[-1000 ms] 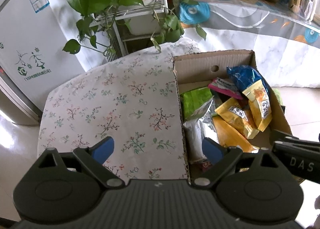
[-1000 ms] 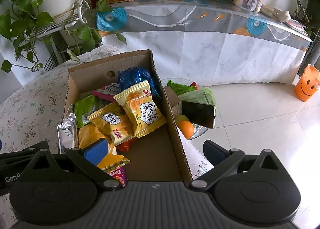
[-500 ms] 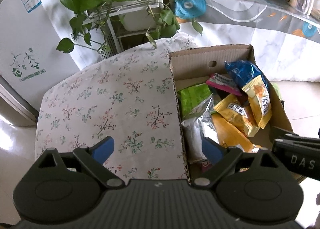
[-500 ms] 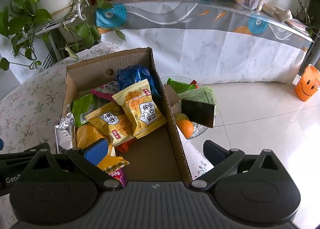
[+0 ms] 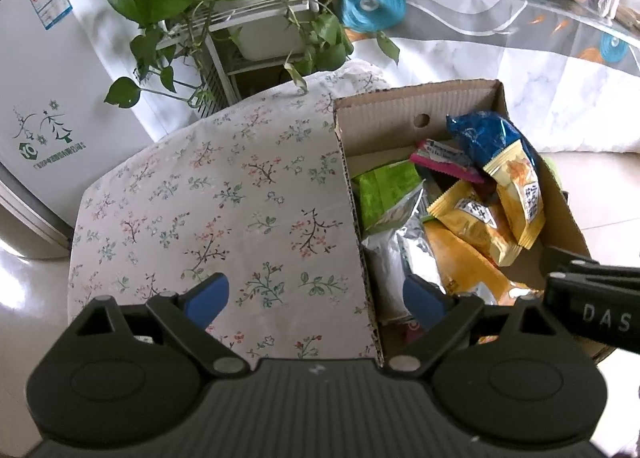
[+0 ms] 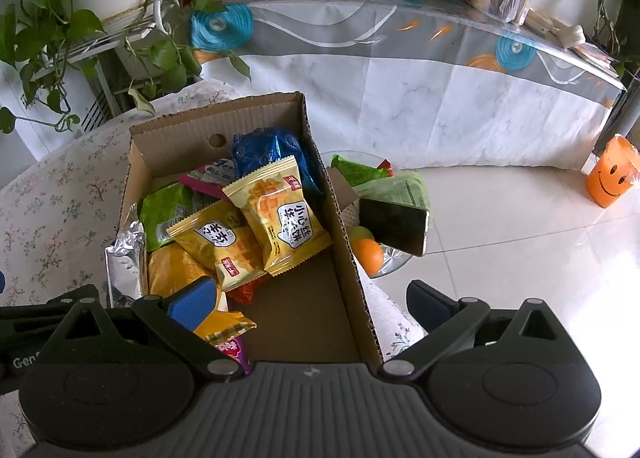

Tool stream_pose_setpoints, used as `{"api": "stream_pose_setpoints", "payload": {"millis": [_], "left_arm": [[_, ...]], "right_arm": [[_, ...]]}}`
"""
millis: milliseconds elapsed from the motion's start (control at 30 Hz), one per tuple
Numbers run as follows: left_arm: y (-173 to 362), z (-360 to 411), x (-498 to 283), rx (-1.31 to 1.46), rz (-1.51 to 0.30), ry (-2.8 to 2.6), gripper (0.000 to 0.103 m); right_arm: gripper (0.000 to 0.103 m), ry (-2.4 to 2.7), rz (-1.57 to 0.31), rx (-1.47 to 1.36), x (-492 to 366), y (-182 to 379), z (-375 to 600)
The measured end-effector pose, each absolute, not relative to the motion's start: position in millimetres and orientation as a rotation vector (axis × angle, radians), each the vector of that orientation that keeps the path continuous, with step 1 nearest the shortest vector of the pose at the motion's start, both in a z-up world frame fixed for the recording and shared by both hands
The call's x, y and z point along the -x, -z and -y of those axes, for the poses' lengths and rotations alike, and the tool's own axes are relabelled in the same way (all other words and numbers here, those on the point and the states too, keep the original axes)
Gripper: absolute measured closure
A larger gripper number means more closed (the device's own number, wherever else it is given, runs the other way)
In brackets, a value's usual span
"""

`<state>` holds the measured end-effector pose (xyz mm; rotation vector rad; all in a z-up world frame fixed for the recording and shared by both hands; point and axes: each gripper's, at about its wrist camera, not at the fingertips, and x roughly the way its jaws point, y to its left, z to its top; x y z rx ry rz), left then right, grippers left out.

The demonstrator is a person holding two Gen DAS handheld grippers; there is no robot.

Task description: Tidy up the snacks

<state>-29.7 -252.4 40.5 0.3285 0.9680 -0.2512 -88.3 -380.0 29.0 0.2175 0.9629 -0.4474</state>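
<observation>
An open cardboard box (image 5: 400, 118) (image 6: 180, 130) rests on a floral cushion (image 5: 200, 198). It holds yellow snack packets (image 6: 280, 214) (image 5: 516, 186), a blue packet (image 6: 264, 150) (image 5: 480, 134), a green one (image 5: 384, 186), a silver one (image 5: 400, 254) and a pink one (image 6: 204, 182). My left gripper (image 5: 316, 296) stands open over the box's left wall, one pad above the cushion and one above the snacks. My right gripper (image 6: 310, 304) stands open astride the box's right wall, with its left pad just over the packets. Neither holds anything.
Right of the box, a glass bowl (image 6: 392, 262) carries an orange, green packets and a dark phone (image 6: 394, 224). Leafy plants on a white rack (image 5: 240, 18), a fridge (image 5: 48, 118) at left, a cloth-covered table (image 6: 400, 78) behind, an orange smiley cup (image 6: 610, 172) on the tiled floor.
</observation>
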Motion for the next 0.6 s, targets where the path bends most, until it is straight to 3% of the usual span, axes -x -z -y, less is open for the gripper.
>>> {"api": "stream_pose_setpoints", "payload": {"millis": [600], "left_arm": [[-35.8, 252.7, 26.7, -0.358, -0.963, 0.265, 0.010]], "right_arm": [[0.000, 0.462, -0.980, -0.193, 81.2, -26.3, 378.7]]}}
